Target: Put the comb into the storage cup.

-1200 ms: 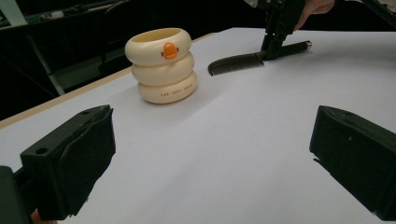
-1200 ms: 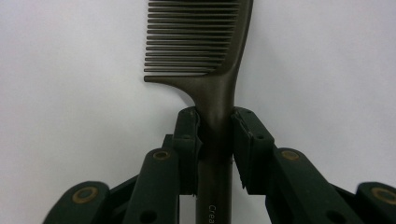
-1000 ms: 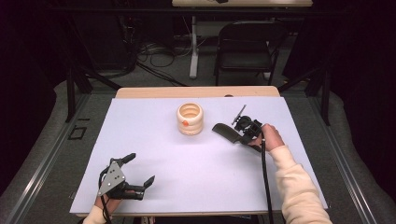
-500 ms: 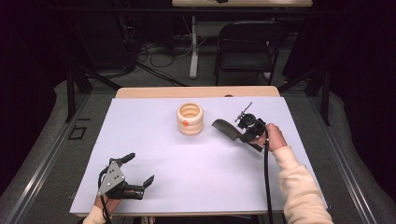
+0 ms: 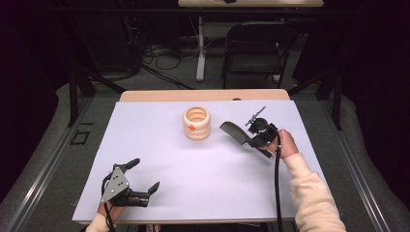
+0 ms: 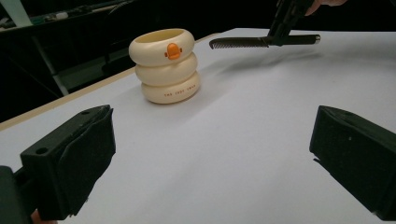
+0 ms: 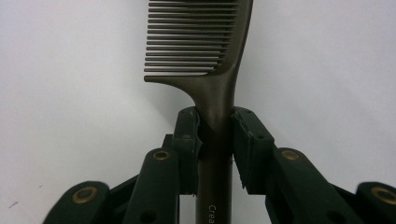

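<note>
Right of the cream holder (image 5: 197, 123), your right gripper (image 5: 257, 137) has its jaws clamped on the comb (image 5: 233, 132) at the neck, where handle meets teeth. The comb is off the white table cover (image 5: 203, 188), roughly level, teeth end pointing toward the holder.

Step in hand looks like carry-to-holder. For the next move I'd tip the comb upright and bring it over the open mouth before lowering; the opening is narrow, so line it up first.

Your left gripper (image 5: 140, 181) sits near the front edge, jaws wide apart, holding nothing.

Materials: the comb is dark, smooth hard plastic with a rounded handle and fine straight teeth. The holder is three stacked glossy rings, hollow, with a small orange bump on the top ring.
</note>
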Demonstrator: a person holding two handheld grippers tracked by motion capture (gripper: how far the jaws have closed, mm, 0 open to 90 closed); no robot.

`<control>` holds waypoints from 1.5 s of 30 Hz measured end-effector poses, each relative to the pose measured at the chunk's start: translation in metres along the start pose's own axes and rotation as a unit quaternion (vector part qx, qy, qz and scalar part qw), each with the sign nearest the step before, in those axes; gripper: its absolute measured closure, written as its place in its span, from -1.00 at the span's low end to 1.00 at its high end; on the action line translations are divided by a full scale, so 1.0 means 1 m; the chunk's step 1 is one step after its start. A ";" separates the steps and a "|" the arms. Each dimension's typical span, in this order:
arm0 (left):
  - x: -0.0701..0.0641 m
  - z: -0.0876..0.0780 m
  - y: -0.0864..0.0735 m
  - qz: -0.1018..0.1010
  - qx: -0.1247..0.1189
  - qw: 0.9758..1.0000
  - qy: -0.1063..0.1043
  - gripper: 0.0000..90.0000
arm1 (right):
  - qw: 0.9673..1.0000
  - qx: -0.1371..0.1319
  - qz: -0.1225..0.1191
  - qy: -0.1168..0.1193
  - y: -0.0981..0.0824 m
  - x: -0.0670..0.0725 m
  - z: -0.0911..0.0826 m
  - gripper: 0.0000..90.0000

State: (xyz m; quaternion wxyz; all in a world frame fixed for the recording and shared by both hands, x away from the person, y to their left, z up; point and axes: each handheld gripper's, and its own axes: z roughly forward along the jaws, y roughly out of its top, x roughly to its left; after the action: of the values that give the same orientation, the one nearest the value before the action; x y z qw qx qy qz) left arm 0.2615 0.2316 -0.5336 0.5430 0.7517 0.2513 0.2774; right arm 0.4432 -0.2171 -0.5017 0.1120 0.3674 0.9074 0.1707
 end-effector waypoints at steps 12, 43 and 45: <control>0.000 0.000 0.000 -0.001 -0.001 1.000 0.000 -0.99 | 1.000 -0.021 0.007 -0.001 -0.002 -0.001 -0.006 0.60; 0.000 -0.001 0.000 -0.001 -0.002 1.000 0.002 -0.99 | 0.995 -0.096 0.008 -0.003 -0.001 0.003 -0.019 0.60; 0.000 0.000 0.000 -0.001 -0.002 1.000 0.002 -0.99 | 0.994 -0.104 0.006 -0.005 0.000 0.003 -0.019 0.60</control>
State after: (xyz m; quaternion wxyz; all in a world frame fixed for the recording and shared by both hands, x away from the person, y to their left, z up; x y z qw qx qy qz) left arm 0.2610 0.2316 -0.5333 0.5446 0.7496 0.2524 0.2791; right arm 0.4347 -0.2196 -0.4847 0.1534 0.3604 0.8816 0.2634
